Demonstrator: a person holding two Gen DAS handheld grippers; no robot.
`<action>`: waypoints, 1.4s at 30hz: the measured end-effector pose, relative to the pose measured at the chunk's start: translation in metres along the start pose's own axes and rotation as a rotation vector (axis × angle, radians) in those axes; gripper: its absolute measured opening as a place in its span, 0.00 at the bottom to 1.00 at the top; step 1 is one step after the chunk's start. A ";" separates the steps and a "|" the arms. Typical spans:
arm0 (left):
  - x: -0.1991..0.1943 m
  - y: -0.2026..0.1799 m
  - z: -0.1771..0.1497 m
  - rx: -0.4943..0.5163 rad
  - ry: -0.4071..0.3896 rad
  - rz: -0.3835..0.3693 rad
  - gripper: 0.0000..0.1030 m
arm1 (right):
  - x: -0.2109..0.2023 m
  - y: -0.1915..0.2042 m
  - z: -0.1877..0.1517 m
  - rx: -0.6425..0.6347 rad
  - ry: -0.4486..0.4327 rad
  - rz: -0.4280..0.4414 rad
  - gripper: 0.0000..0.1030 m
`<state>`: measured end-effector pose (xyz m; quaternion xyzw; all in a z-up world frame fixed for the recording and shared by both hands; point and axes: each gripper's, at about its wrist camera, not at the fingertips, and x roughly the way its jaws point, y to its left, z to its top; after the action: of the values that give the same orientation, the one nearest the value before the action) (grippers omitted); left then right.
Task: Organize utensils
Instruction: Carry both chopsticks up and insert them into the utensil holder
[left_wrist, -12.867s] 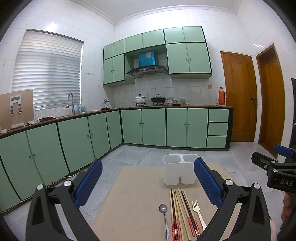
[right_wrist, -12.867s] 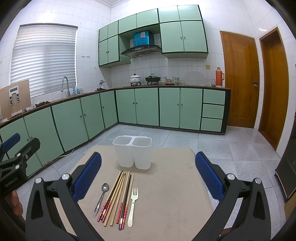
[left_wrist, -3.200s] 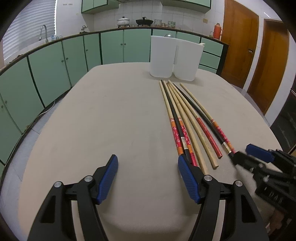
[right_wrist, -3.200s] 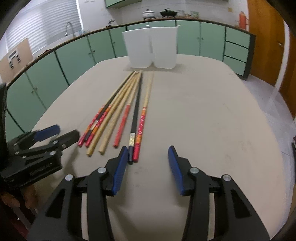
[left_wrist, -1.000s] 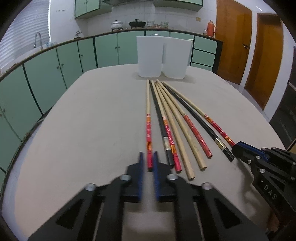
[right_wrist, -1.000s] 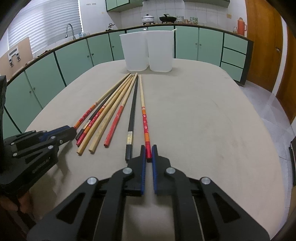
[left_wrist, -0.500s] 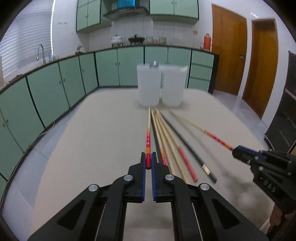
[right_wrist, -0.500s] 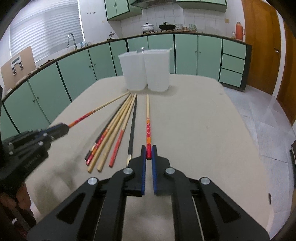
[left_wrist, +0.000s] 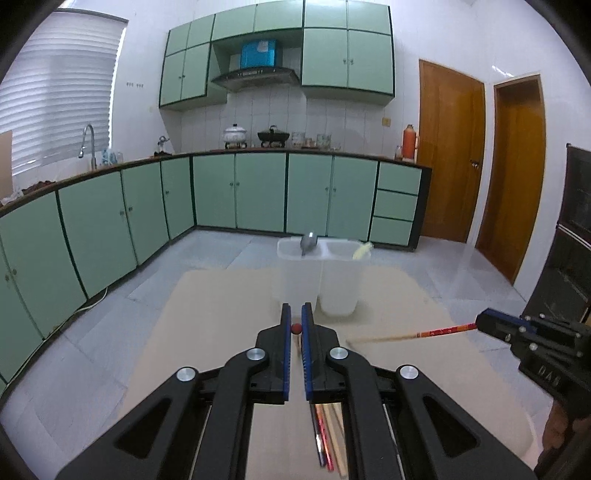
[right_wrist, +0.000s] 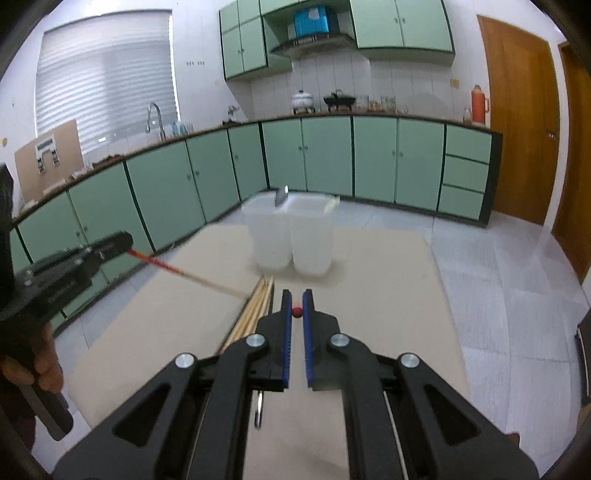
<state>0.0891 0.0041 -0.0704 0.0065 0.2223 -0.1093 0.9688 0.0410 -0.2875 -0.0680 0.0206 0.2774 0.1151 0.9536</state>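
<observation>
A green-cabinet kitchen, beige table (left_wrist: 221, 332). The left gripper (left_wrist: 296, 328) and right gripper (right_wrist: 296, 312) are each clamped on the red end of a chopstick: the left chopstick (right_wrist: 192, 276) and right chopstick (left_wrist: 410, 335) both point forward toward the white two-compartment holder (left_wrist: 319, 280) just ahead, equally near both hands.

Cabinets (left_wrist: 258, 192) pale green; doors (left_wrist: 450, 155) orange-brown; table (left_wrist: 221, 314) beige; claw pads (left_wrist: 285, 354) blue; chopstick (left_wrist: 443, 329) red-patterned.
</observation>
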 end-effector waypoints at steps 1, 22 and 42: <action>0.002 0.000 0.005 0.003 -0.005 -0.003 0.05 | -0.001 -0.002 0.006 0.005 -0.006 0.007 0.05; 0.026 0.023 0.078 -0.018 -0.068 -0.039 0.05 | 0.028 -0.032 0.116 0.002 -0.031 0.088 0.05; 0.073 0.022 0.190 -0.017 -0.243 -0.035 0.05 | 0.067 -0.051 0.228 -0.018 -0.180 0.058 0.05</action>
<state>0.2392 -0.0008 0.0686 -0.0191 0.1043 -0.1244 0.9866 0.2278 -0.3162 0.0841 0.0303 0.1886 0.1428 0.9711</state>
